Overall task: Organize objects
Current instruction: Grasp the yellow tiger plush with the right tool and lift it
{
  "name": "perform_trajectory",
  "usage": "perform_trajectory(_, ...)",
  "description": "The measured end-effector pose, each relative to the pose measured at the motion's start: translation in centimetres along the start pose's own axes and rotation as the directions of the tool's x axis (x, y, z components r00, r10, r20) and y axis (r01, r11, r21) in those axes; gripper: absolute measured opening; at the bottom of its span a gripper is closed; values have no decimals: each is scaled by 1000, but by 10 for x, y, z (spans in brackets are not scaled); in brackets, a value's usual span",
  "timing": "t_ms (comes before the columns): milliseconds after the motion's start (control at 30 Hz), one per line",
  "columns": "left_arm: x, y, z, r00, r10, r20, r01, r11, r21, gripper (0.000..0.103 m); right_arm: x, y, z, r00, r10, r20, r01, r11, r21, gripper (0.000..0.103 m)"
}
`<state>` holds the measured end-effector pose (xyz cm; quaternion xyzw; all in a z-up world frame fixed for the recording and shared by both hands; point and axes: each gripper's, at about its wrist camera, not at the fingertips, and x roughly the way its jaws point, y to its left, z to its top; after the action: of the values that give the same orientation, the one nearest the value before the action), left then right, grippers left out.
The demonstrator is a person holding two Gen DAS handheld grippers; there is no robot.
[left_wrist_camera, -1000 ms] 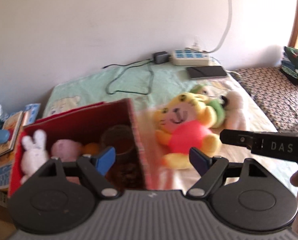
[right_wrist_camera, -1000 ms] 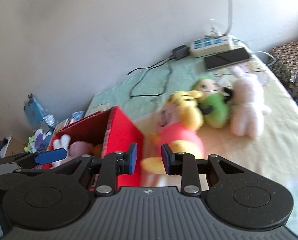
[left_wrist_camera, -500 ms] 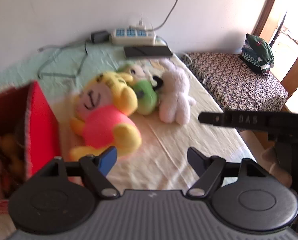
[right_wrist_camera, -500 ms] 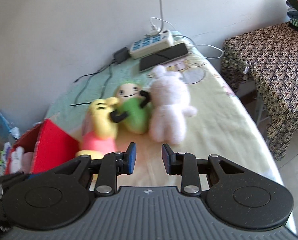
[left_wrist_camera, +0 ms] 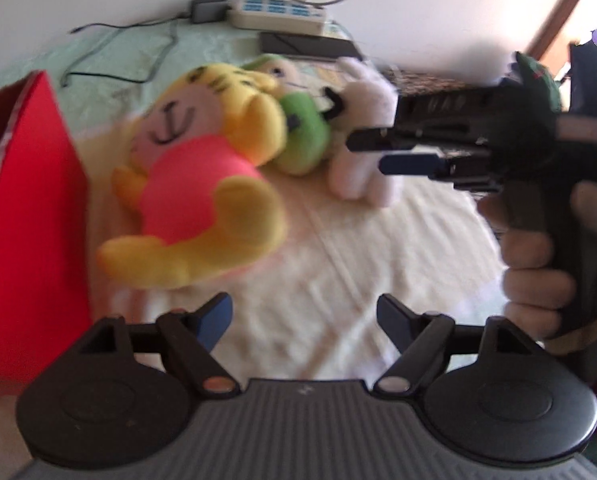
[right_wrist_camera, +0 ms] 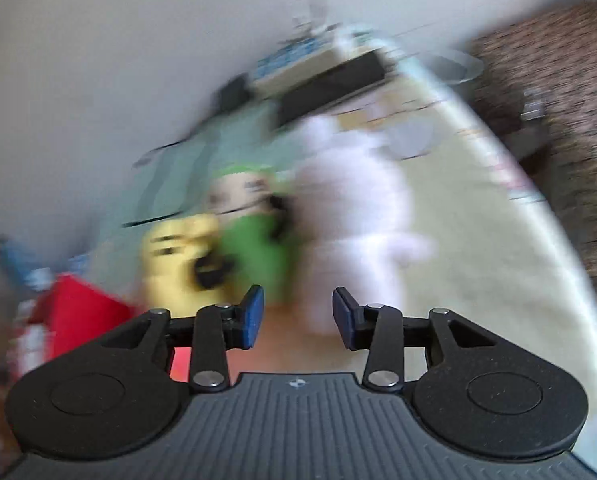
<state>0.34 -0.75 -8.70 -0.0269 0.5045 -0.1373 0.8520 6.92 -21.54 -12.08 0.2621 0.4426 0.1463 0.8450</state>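
**— Where were the toys when you paused?**
— Three lay in a huddle on the bed (left_wrist_camera: 338,264). The yellow plush (left_wrist_camera: 202,184) in its pink shirt was closest to the red box (left_wrist_camera: 30,216), the green plush (left_wrist_camera: 302,140) was pressed against its far side, and the white plush (left_wrist_camera: 362,148) was touching the green one on the other side. The box stood just beside the yellow one, off to the left in my left wrist view.

**— And your fingers?**
— My left gripper (left_wrist_camera: 304,320) stood moderately wide with nothing between its jaws, only bare sheet beyond the tips. My right gripper (right_wrist_camera: 298,316) had just been opening, a narrower gap, and it too was empty. From the left camera I could see it (left_wrist_camera: 394,152) held out level, its tips in front of the white plush; whether they touched it I couldn't tell.

**— Which hand was better placed?**
— I judged the right for the white plush: in the right wrist view it lay straight ahead of the jaws, its long axis running away from me, roughly in line with the fingers. The yellow one lay ahead and left of my left fingers, stretched diagonally towards the box, so I reckoned the left was nearer to that. The right view was badly smeared, so I wouldn't swear to finer detail.
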Motion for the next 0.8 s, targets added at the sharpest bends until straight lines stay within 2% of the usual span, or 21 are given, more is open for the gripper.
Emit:
perform_trajectory(67, 1, 4, 0, 1000, 22, 0, -22, 1000, -2, 81, 9, 13, 0, 993, 111, -50, -111, 994, -11, 45)
perform_trajectory(133, 2, 7, 0, 1000, 29, -2, -29, 1000, -6, 82, 22, 25, -1, 974, 200, -106, -202, 979, -13, 55)
perform_trajectory(167, 3, 8, 0, 999, 32, 0, -32, 999, -8, 82, 29, 31, -2, 968, 219, -124, -223, 975, -17, 58)
perform_trajectory(233, 2, 10, 0, 999, 42, 9, -42, 999, -8, 83, 40, 44, -2, 970, 210, -123, -218, 975, -53, 60)
perform_trajectory(333, 2, 13, 2, 994, 100, 32, -101, 995, 7, 83, 62, 53, 1, 963, 211, -165, -226, 971, -73, 62)
perform_trajectory(400, 4, 19, 6, 994, 107, 34, -107, 994, -2, 83, 73, 53, 2, 959, 210, -193, -224, 973, -57, 60)
perform_trajectory(500, 5, 24, 9, 994, 99, 42, -98, 995, -10, 89, 73, 49, 2, 947, 242, -210, -253, 967, -29, 43)
perform_trajectory(533, 6, 24, 10, 994, 98, 46, -97, 995, -9, 89, 69, 47, 3, 945, 252, -210, -262, 965, -21, 41)
perform_trajectory(667, 2, 25, 11, 998, 17, 64, -16, 1000, -18, 95, 47, 46, 2, 933, 282, -221, -300, 952, -53, 37)
perform_trajectory(800, 1, 30, 11, 994, -98, 49, 101, 994, -49, 95, 21, 47, -5, 942, 268, -204, -294, 949, -112, 36)
